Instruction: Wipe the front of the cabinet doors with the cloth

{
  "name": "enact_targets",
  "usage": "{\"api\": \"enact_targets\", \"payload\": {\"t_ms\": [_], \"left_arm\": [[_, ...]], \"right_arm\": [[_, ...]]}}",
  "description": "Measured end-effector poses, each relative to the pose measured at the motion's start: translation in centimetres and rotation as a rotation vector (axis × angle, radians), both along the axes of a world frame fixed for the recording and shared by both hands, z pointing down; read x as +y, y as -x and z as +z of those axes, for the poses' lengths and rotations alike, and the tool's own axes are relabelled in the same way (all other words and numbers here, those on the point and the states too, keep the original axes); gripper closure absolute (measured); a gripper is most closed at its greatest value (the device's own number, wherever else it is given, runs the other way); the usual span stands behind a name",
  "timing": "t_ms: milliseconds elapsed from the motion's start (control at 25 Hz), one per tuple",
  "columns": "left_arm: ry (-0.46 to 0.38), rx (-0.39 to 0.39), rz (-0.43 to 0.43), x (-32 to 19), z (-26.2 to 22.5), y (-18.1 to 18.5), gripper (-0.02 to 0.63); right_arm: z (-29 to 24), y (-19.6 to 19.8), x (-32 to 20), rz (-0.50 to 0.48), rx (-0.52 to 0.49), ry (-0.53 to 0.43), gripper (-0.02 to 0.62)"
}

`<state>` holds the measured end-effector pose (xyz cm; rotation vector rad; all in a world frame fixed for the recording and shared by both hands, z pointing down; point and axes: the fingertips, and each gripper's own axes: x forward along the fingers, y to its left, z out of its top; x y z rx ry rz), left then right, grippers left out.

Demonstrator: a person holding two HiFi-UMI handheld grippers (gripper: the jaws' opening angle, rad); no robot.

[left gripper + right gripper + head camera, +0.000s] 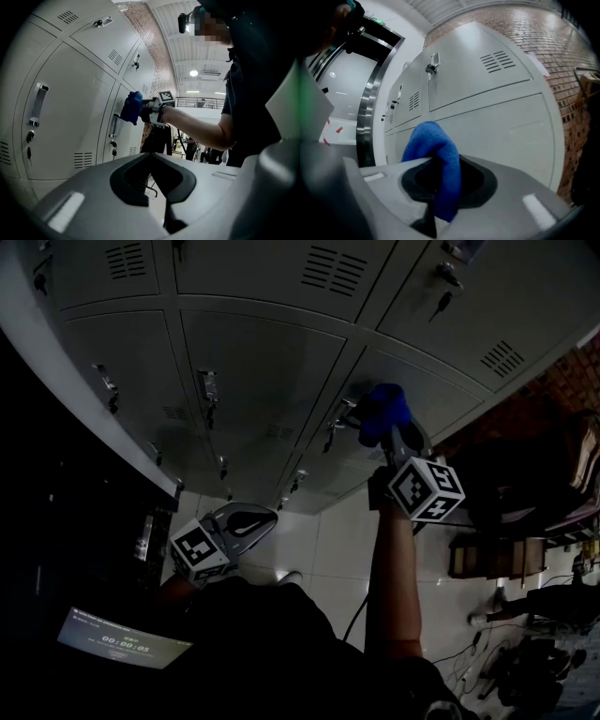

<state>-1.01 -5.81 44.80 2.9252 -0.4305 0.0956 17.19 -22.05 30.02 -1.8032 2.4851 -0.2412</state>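
A plain, saturated blue terry cloth (437, 154) sits at lower centre of the right gripper view. The matte grey plastic right gripper (440, 187) has a black recess around the cloth. In the head view its marker cube (427, 489) shows black-and-white squares. The grey plastic left gripper (265, 517) at lower left carries the same pattern. The pale grey metal cabinet doors (487, 103) are plain, with dark slotted vents. At upper right runs a red-brown brick wall (562, 51) with pale mortar lines.
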Motion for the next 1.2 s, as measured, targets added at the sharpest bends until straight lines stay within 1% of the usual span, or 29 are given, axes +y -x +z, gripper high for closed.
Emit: {"api": "enact_targets", "payload": {"t_ms": [120,240,400,520,640,760,1000,1080,1120,1200], "left_arm": [[0.008,-0.006,-0.012,0.0,0.3,0.7,0.604],[0.012,-0.011,-0.03,-0.1,0.8,1.4,0.606],[0.016,-0.016,-0.039,-0.2,1.1,1.8,0.605],[0.016,-0.011,-0.035,-0.2,0.8,1.4,0.604],[0.014,-0.01,-0.031,-0.2,0.7,0.9,0.605],[0.009,-0.01,-0.021,-0.2,0.5,0.2,0.606],[0.012,-0.027,-0.006,0.2,0.7,-0.7,0.605],[0.012,-0.024,-0.007,0.2,0.7,-0.8,0.605],[0.011,-0.024,-0.007,0.2,0.9,-0.9,0.605],[0.012,-0.024,-0.006,0.2,1.0,-1.0,0.605]], "right_arm": [[1.3,2.8,-1.8,-0.037,0.03,0.018,0.526],[1.9,3.9,-3.4,-0.037,0.052,0.023,0.526],[2.0,3.8,-3.8,-0.03,0.071,0.018,0.526],[2.4,2.5,-3.6,-0.02,0.077,0.028,0.526],[2.7,-0.1,-3.1,0.012,0.078,0.038,0.526],[2.9,-3.6,-2.4,0.064,0.079,0.048,0.526],[3.2,-12.4,-0.5,0.216,0.061,0.065,0.526],[3.3,-15.3,0.0,0.271,0.084,0.073,0.526],[3.3,-16.6,0.3,0.295,0.096,0.077,0.526],[3.5,-18.4,0.7,0.329,0.083,0.086,0.526]]}}
